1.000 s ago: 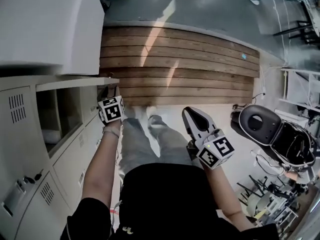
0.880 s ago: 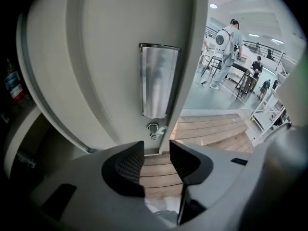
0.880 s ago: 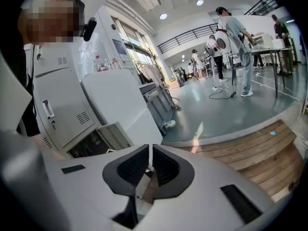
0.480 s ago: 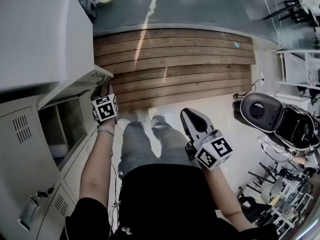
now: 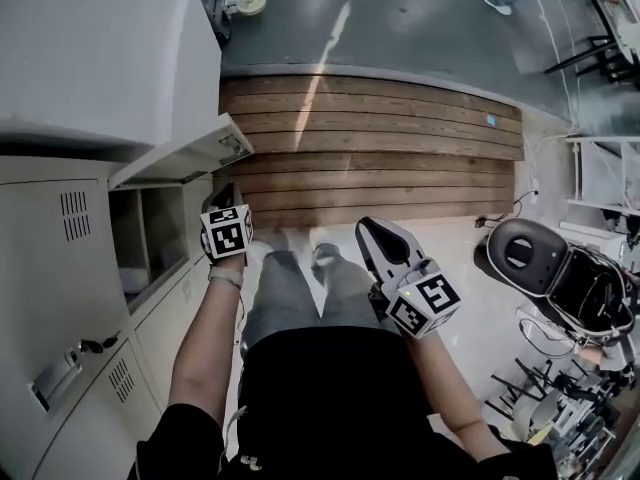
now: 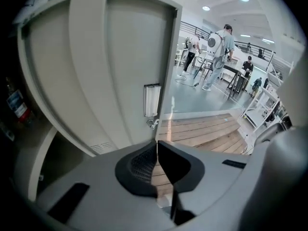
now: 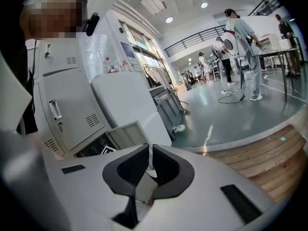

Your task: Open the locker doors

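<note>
The grey locker door stands swung out from the locker bank, over its open compartment. My left gripper is in front of that opening. In the left gripper view the door's inner face fills the left, its latch just above my left gripper. The jaws are shut tip to tip below the door's free edge, and I see nothing between them. My right gripper hangs over the floor to the right, shut and empty. In the right gripper view it points at the open door.
Closed locker doors with a handle lie left and below the open one. A white cabinet stands at upper left. A curved wooden platform lies ahead. A black seat and cables sit at right. People stand far off.
The locker door has swung further out from the bank. My left gripper has stayed near the door's edge and its jaws have shut. The right gripper has barely moved.
</note>
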Demonstrator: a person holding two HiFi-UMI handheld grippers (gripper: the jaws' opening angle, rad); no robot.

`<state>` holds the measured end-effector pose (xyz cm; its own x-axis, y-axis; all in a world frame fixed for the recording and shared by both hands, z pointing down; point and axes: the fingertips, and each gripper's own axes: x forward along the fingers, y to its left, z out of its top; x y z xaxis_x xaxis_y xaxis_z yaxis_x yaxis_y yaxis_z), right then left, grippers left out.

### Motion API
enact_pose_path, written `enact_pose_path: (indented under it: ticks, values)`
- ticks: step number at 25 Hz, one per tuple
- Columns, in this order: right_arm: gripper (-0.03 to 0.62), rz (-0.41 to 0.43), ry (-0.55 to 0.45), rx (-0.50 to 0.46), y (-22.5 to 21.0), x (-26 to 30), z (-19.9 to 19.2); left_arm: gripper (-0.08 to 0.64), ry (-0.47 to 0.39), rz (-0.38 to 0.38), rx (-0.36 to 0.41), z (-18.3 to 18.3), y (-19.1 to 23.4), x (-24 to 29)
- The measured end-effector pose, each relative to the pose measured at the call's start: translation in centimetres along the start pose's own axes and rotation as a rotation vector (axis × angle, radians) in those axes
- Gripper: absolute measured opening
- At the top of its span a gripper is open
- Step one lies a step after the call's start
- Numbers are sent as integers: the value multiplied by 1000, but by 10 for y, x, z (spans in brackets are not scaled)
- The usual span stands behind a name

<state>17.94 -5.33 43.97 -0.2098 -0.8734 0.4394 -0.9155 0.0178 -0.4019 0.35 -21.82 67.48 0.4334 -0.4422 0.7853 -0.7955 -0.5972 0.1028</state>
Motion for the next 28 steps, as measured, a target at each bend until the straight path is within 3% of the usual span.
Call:
enact_pose_path:
  ticks: [6,10,17,28]
  values:
    - [48,122,22,-35,31,9,25,20,-47,-4,-79,19,-6,-69]
    - [48,216,28,-88,52,16,41,18,-133,16,-138,38,-8,-127]
    - [48,350,34,-219,122,48,-12,18,-305,-56,-113,-1,8,-192]
    - [48,516,49,-326,188,43,8,18,-471,-1,-150,16,15,-293]
